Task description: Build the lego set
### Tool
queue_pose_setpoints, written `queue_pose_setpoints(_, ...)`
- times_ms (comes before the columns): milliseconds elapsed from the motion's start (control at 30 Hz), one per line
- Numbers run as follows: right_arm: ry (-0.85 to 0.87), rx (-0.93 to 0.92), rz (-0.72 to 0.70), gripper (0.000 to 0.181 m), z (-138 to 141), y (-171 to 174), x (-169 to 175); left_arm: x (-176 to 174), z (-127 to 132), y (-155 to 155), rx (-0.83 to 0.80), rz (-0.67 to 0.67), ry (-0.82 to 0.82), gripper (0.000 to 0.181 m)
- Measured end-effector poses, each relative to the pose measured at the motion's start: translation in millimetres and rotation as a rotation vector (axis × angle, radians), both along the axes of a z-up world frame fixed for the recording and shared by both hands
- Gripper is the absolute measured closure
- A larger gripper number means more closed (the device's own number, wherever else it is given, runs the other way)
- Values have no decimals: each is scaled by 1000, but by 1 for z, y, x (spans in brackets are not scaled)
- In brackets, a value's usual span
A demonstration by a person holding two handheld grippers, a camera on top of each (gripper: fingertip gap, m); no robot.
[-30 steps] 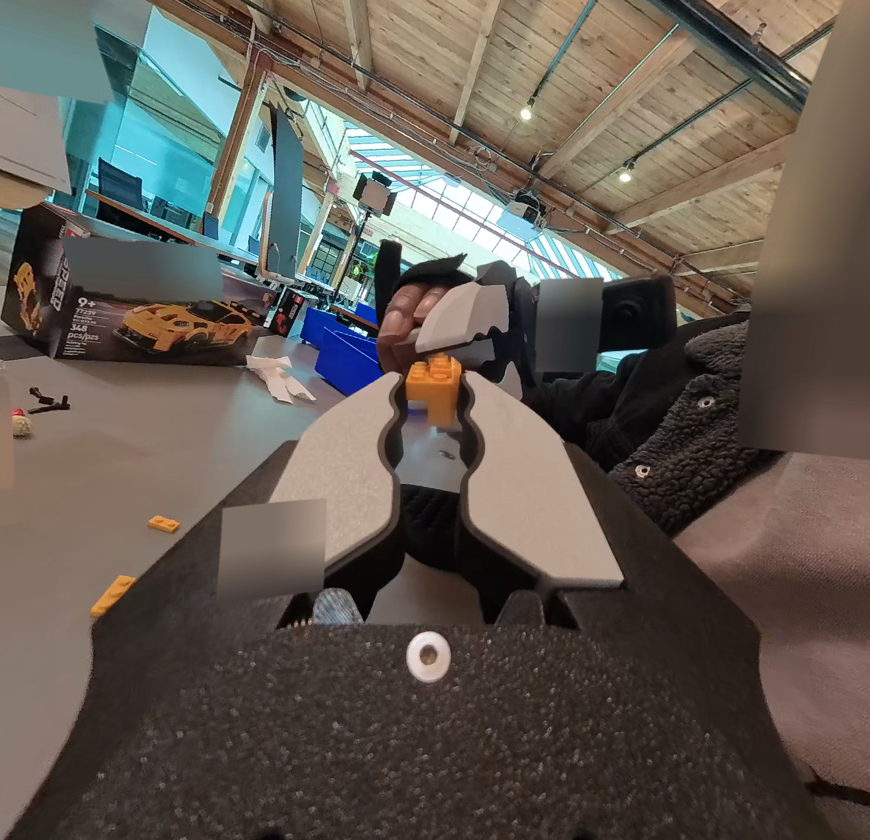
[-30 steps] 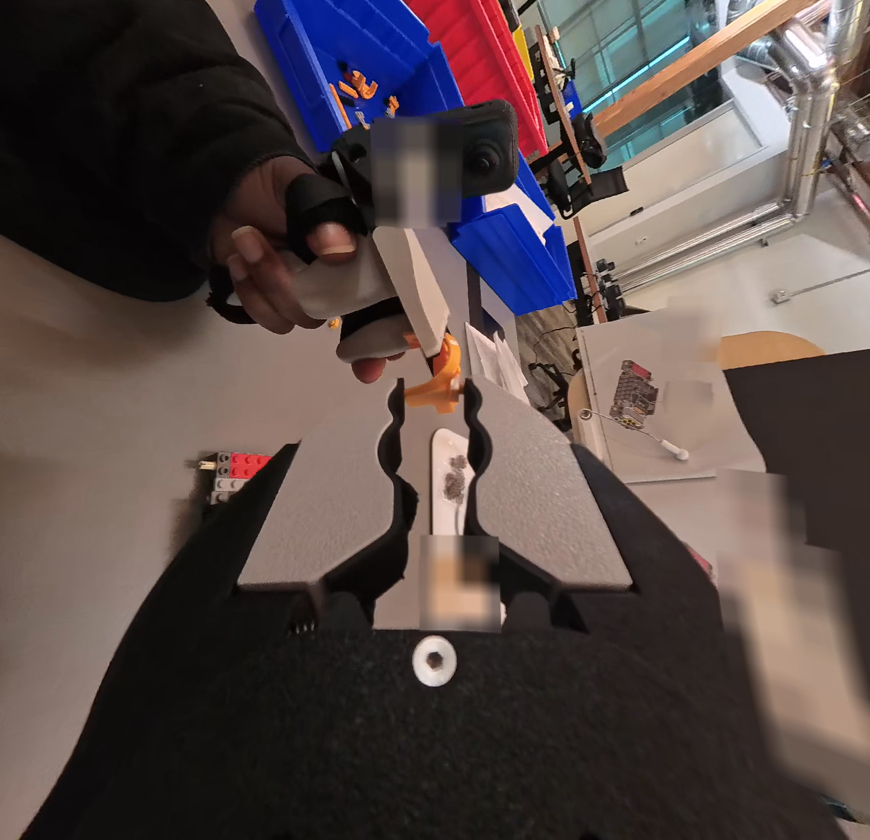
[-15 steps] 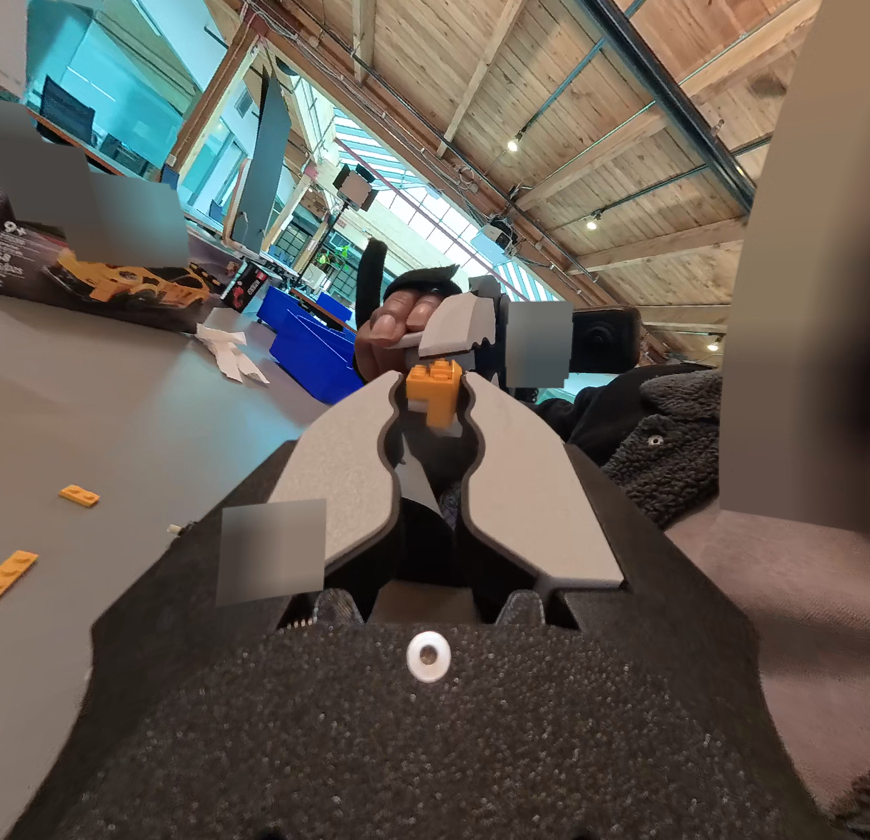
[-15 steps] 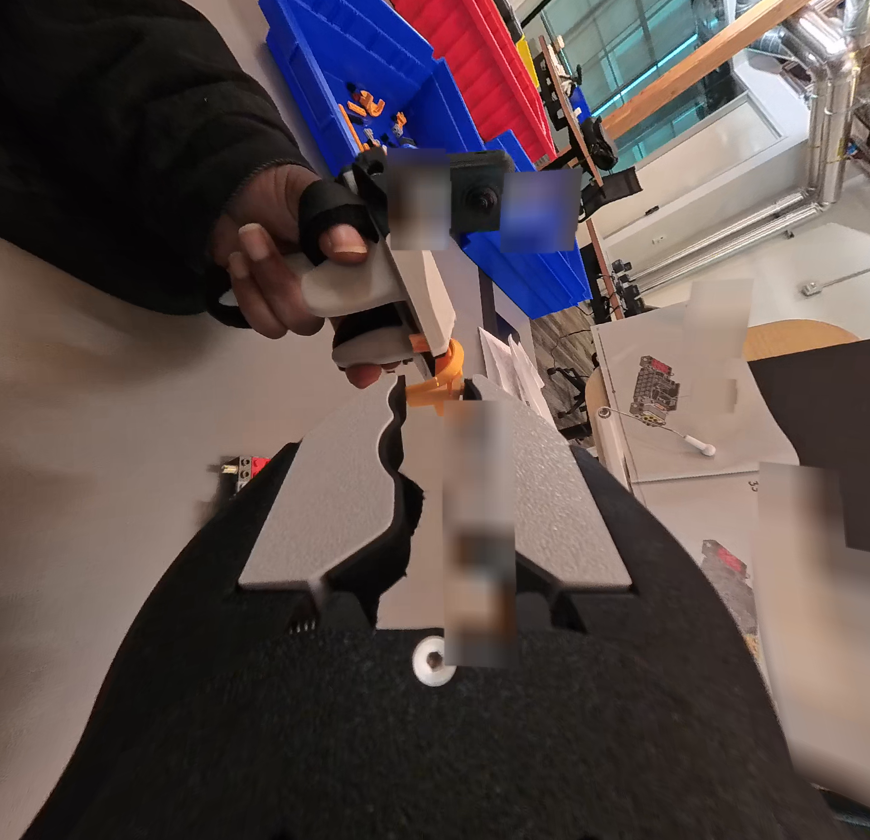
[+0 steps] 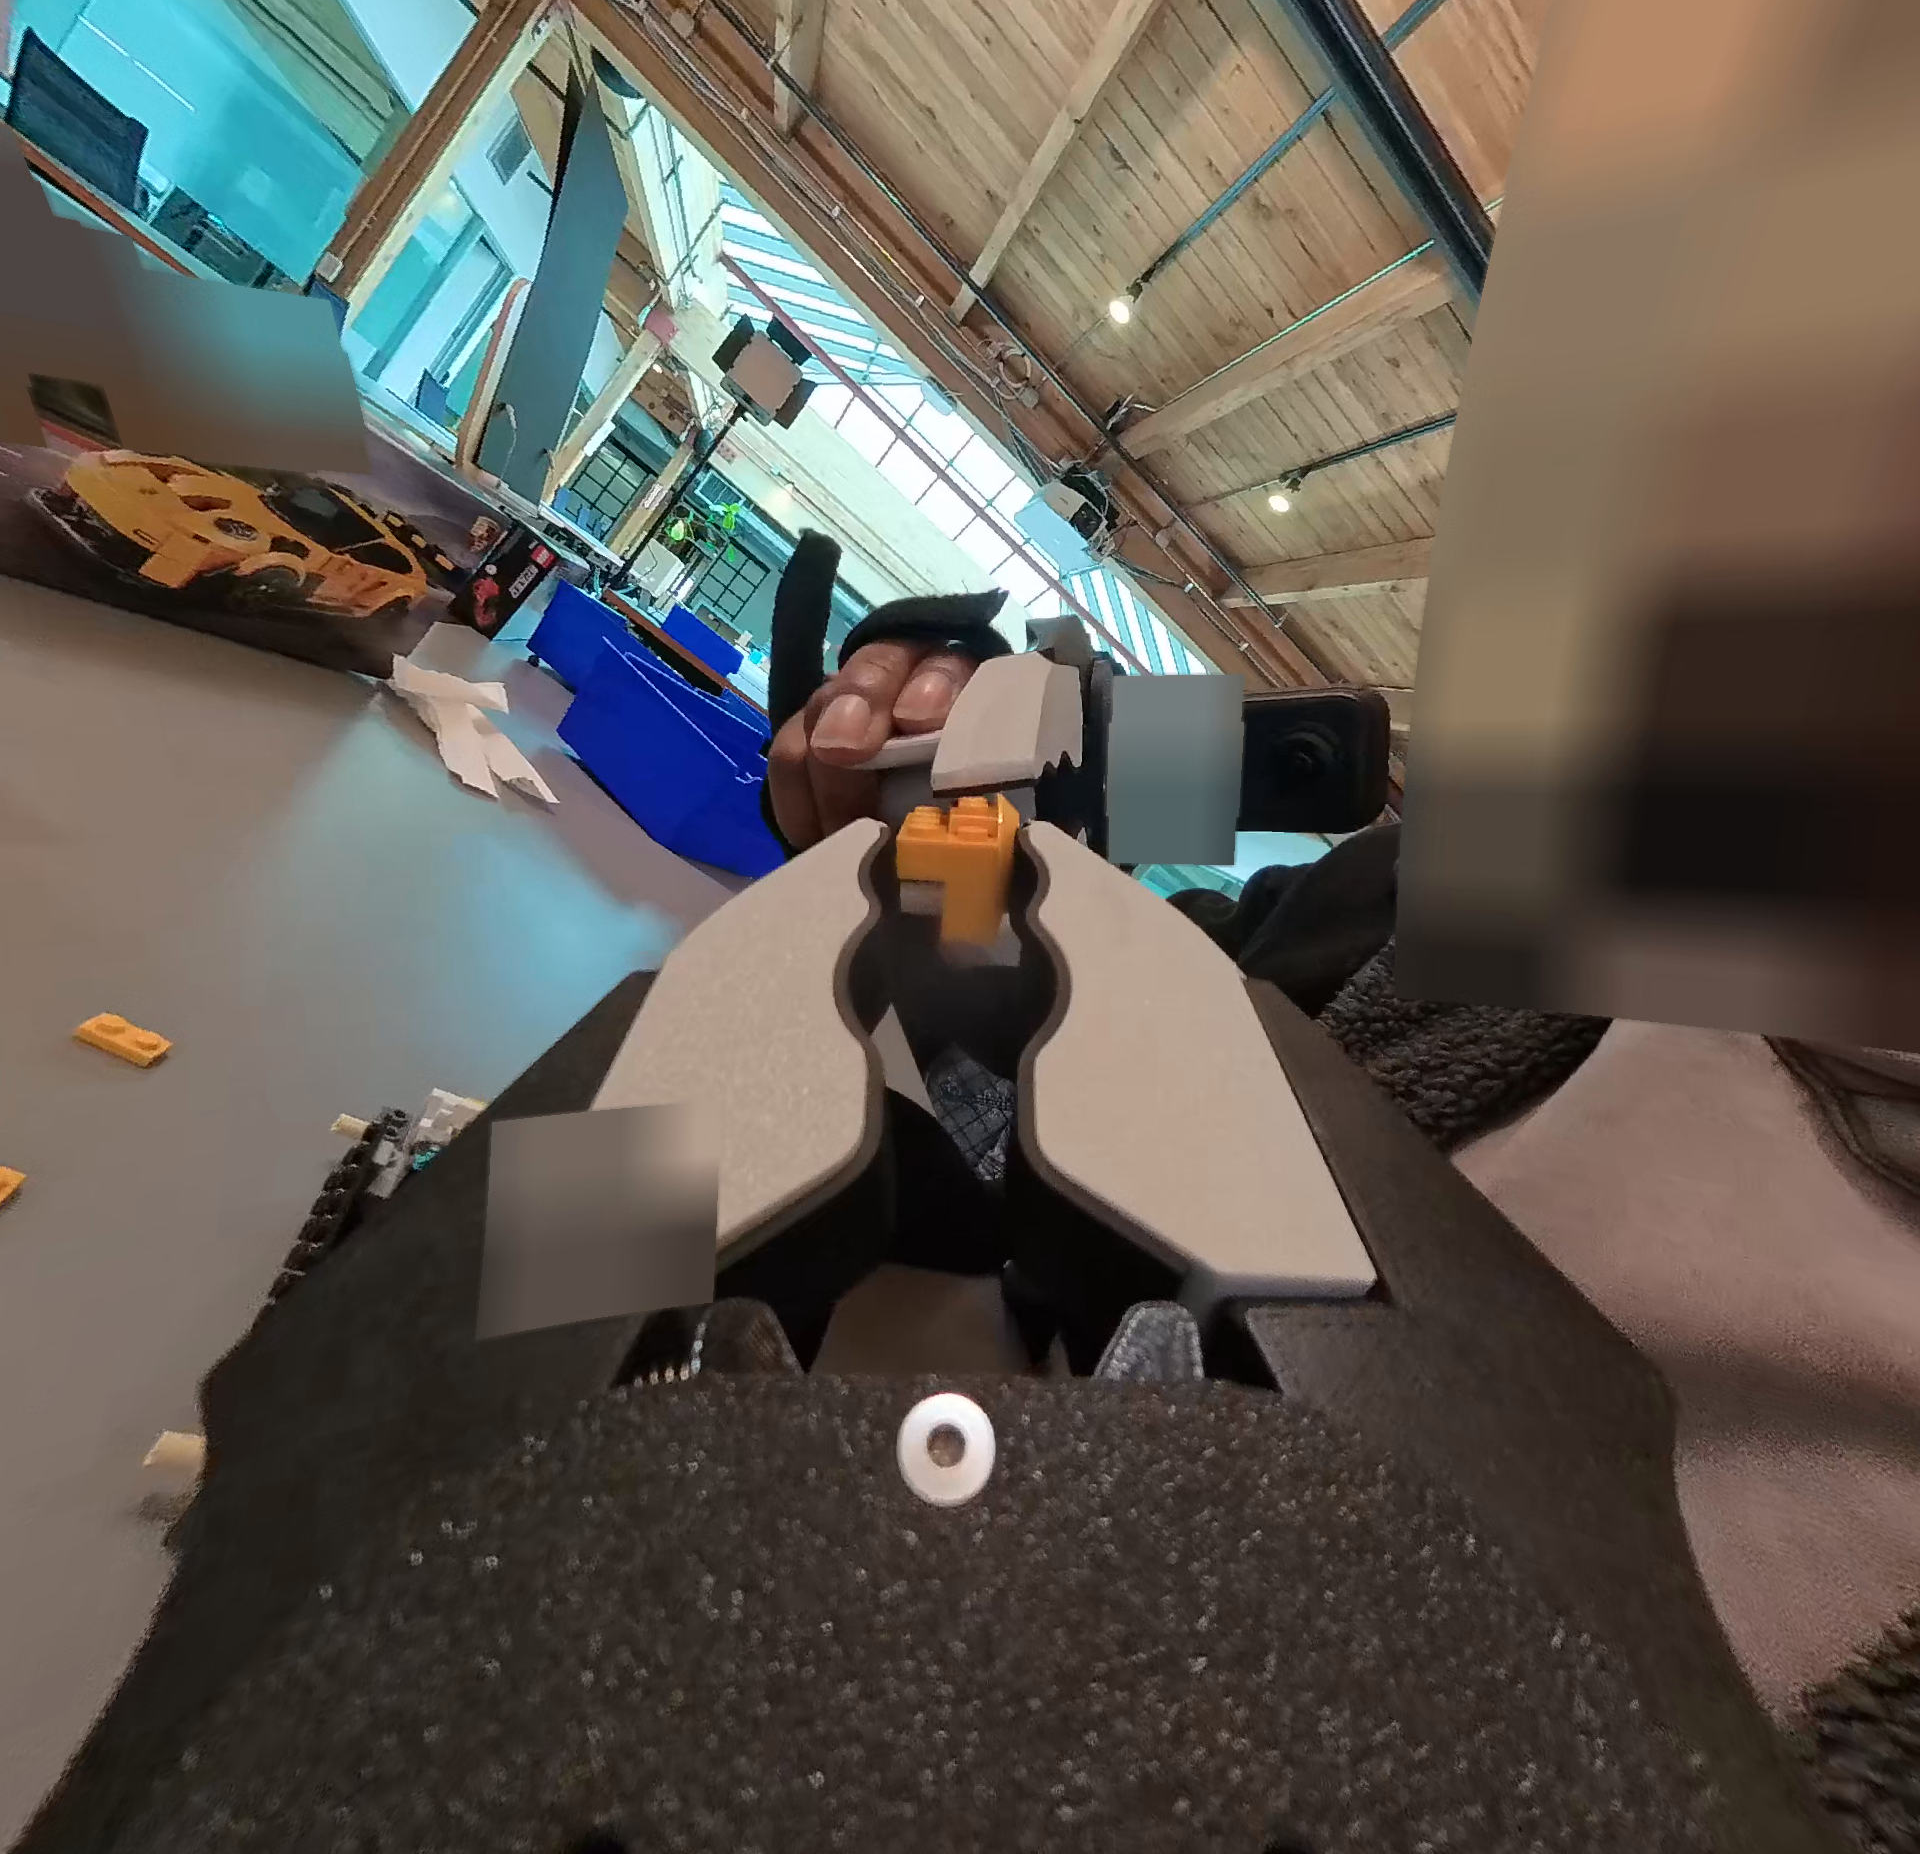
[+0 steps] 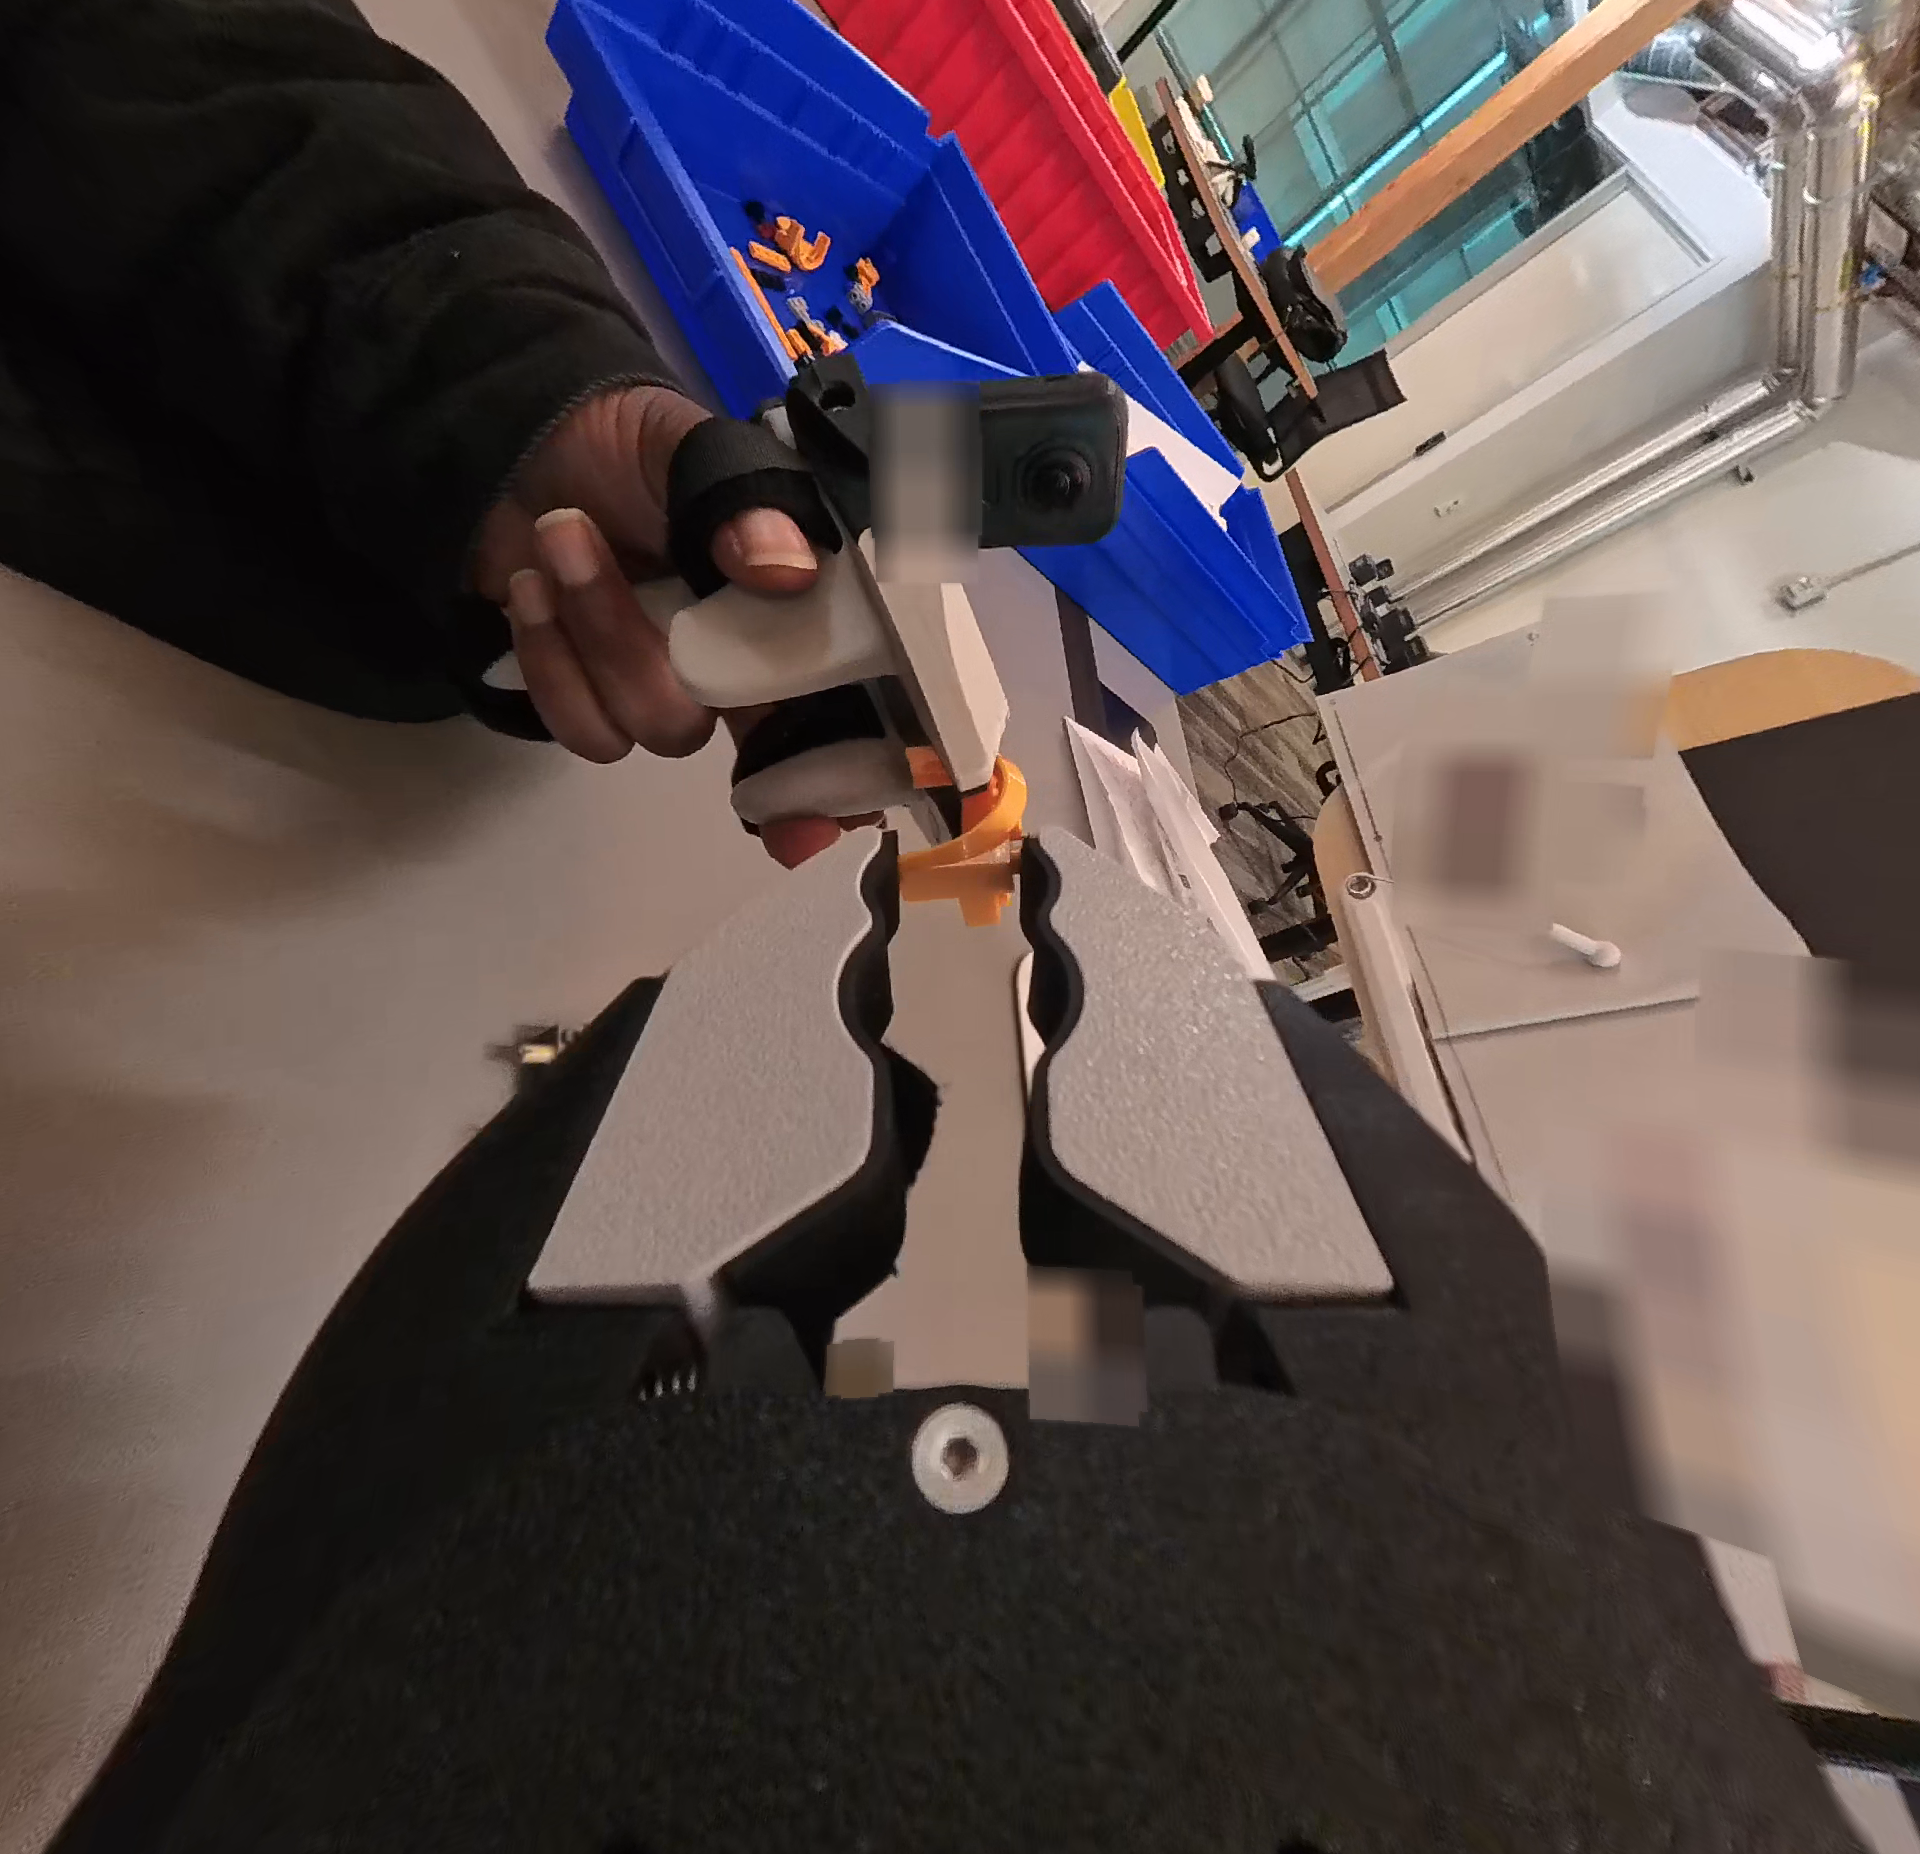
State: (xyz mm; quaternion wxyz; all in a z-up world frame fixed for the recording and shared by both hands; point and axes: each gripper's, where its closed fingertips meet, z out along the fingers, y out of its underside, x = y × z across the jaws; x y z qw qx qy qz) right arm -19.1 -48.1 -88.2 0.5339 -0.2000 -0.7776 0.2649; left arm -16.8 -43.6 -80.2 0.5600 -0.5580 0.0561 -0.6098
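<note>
Holding two orange pieces nose to nose above the surface (image 5: 260, 869), you've got both claws loaded. L claw (image 5: 951, 848): tips closed tight on an orange brick (image 5: 951, 854), studs up, blocky, w/ a pale grey bit under it. R claw (image 6: 956, 859): tips pinched on a curved orange piece (image 6: 961, 864), thin, arch-shaped, glossy plastic, one lobe sticking up past the tips. In the L view the R claw sits directly on top of the brick's studs; in the R view the L claw comes in from above-left, touching the arch piece. Judgement: you're mid-mating, brick held studs-up as the anvil so the other part can be pressed on; can't tell if studs have seated yet. Grip right at the tips prob. keeps the joint visible and leaves room for the opposing claw. Claw faces are matte grey, grainy, w/ wavy inner edges and black pads; bodies black, pebbled. Rest of the kit is well apart: flat orange plates (image 5: 123, 1037) loose on the grey surface, a small grey/black sub-assembly (image 5: 405, 1144) just beside the L claw body, set box w/ yellow car picture (image 5: 229, 537) at the far edge, blue bin (image 6: 790, 204) holding more orange parts, red bin (image 6: 997, 111) behind it. Instruction sheets (image 6: 1507, 869) lie to the R.
</note>
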Motion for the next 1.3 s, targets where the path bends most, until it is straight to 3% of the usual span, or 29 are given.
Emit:
queue_pose_setpoints(667,60,-31,-57,159,-6,2,4,6,-8,0,-4,-25,36,161)
queue_pose_setpoints(1300,77,-184,-48,159,-22,8,8,12,-24,5,-4,-27,142,161)
